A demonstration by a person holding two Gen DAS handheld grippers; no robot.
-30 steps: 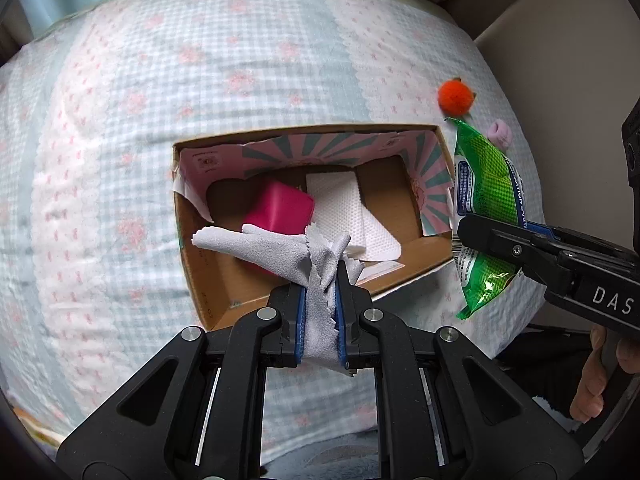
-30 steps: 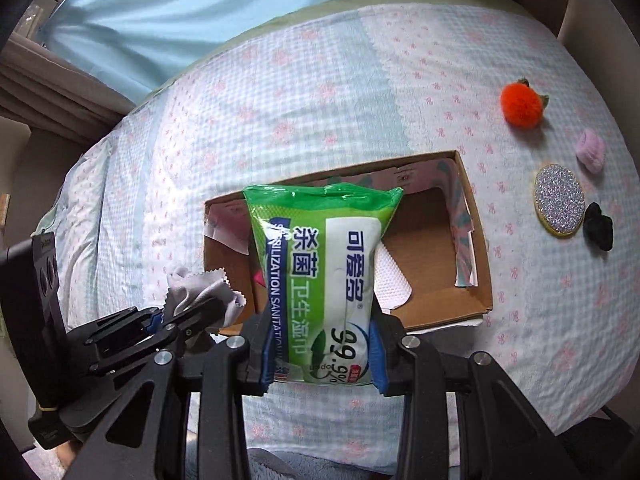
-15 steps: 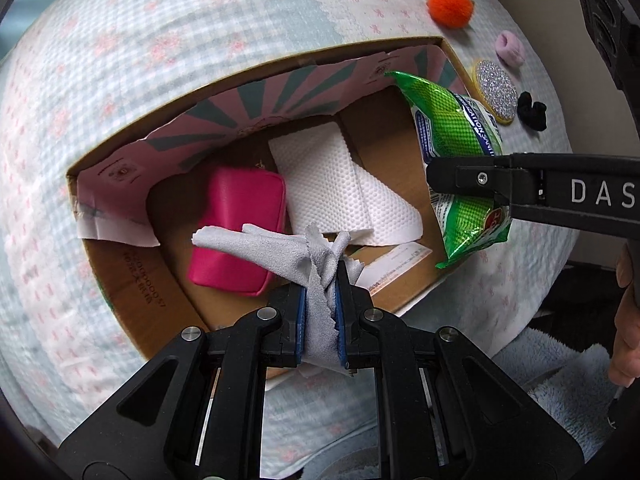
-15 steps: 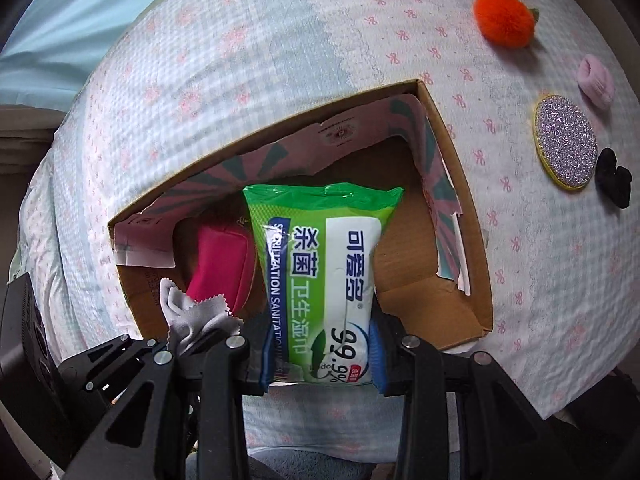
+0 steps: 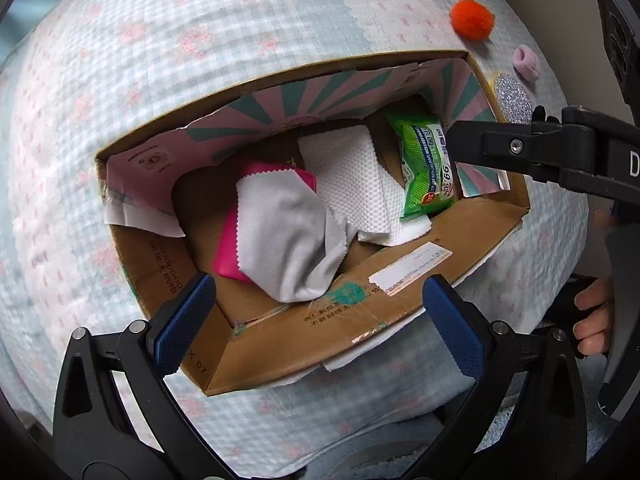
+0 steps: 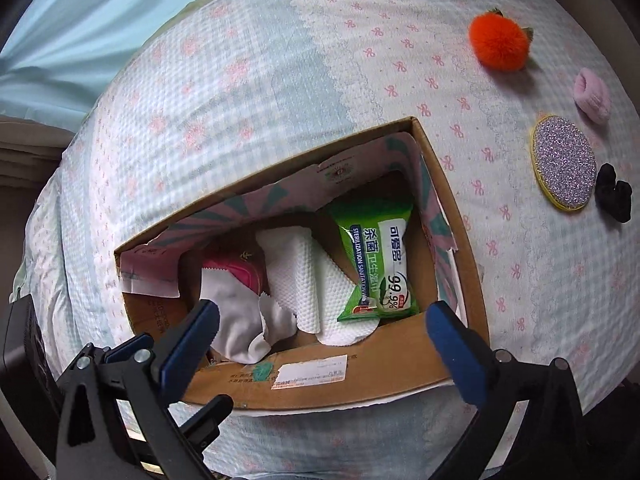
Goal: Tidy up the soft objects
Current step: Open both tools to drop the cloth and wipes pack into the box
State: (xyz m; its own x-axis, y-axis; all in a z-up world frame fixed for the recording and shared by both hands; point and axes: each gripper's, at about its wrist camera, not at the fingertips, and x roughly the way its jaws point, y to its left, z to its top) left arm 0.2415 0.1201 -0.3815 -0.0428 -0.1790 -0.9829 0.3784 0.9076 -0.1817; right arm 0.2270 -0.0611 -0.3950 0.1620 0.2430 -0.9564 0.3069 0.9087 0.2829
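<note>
Left wrist view looks down into the cardboard box [image 5: 404, 320] on the bed [image 5: 160, 80]: the left gripper [image 5: 320, 308] has just opened wide, its blue fingers [image 5: 182, 320] released with nothing between them, and the grey cloth [image 5: 284, 236] lies ahead of them, draped over the pink pouch [image 5: 228, 256], its long axis running from the near wall toward the far left corner. Right wrist view shows the right gripper [image 6: 320, 328] also just opened and empty; the green wipes pack [image 6: 378, 256] lies ahead of its fingers [image 6: 452, 348] on the white paper towel [image 6: 300, 276], its long axis pointing away toward the far wall, printed face up.
</note>
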